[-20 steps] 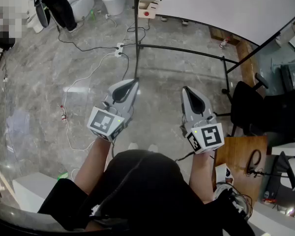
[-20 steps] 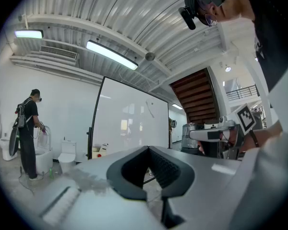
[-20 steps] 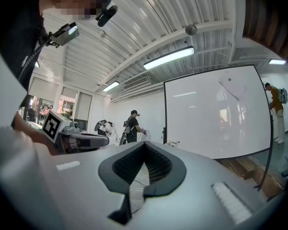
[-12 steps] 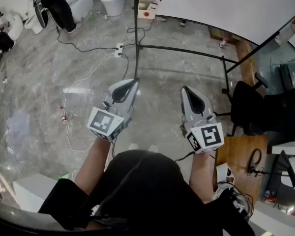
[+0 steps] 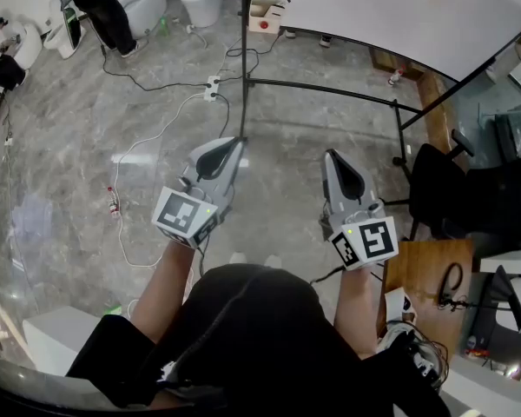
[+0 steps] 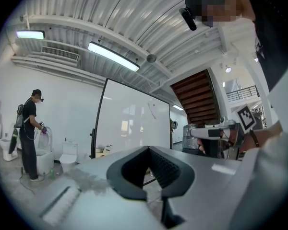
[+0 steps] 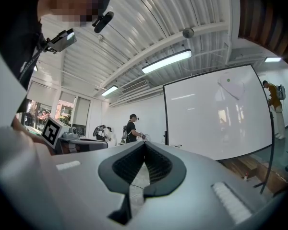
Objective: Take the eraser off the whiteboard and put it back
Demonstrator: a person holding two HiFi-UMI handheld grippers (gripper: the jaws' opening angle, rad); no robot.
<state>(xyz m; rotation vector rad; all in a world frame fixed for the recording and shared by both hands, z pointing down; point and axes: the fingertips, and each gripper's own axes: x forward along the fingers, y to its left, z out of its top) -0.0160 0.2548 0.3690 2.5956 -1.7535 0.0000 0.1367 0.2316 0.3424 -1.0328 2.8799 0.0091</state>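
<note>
Room: grey marble floor (image 5: pixel 61 146) strewn with loose cables ran under a whiteboard (image 5: pixel 373 7) on a black stand, which filled the upper right of the head view.
Eraser place: a pale patch, judged to be the eraser (image 7: pixel 233 87), sat on the board face, high and right of centre in the right gripper view.
Eraser look: whitish and rounded, narrowing toward lower right, with a small green dot near its top; it was too small to fix its long axis firmly.
Left gripper (image 5: pixel 237 141): jaws were pressed together with nothing between them, over the floor, well apart from the board.
Right gripper (image 5: pixel 329 154): jaws met at the tips, likewise empty.
Bearing: the eraser lay ahead, up and to the right of both grippers; the right one was nearer, so the reach looked likely to be its job.
</note>
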